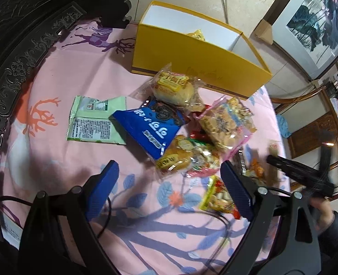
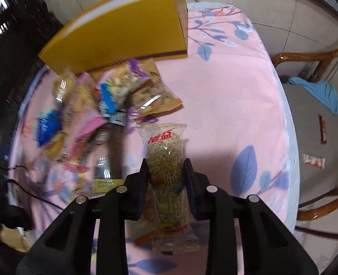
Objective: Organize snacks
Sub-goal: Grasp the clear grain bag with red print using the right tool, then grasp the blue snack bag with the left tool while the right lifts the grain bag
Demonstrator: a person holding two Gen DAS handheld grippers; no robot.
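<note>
A yellow box point(image 1: 198, 59) stands open at the far side of the pink tablecloth, with one yellow packet point(image 1: 196, 34) inside; it also shows in the right wrist view point(image 2: 123, 29). In front of it lies a pile of snacks: a bread bun point(image 1: 173, 87), a blue bag point(image 1: 150, 126), a green packet point(image 1: 95, 121), a biscuit bag point(image 1: 226, 121). My left gripper point(image 1: 169, 183) is open and empty, just short of the pile. My right gripper point(image 2: 166, 169) is shut on a clear-wrapped sesame bar point(image 2: 169, 160), held above the cloth. The right gripper appears blurred in the left wrist view point(image 1: 295, 171).
A dark carved chair back point(image 1: 20, 57) curves along the table's left. A wooden chair point(image 2: 317, 68) with a blue cloth point(image 2: 317, 91) stands right of the table. Two wrapped snacks point(image 2: 313, 160) lie on the grey floor. A black cable point(image 1: 109, 206) crosses the cloth near me.
</note>
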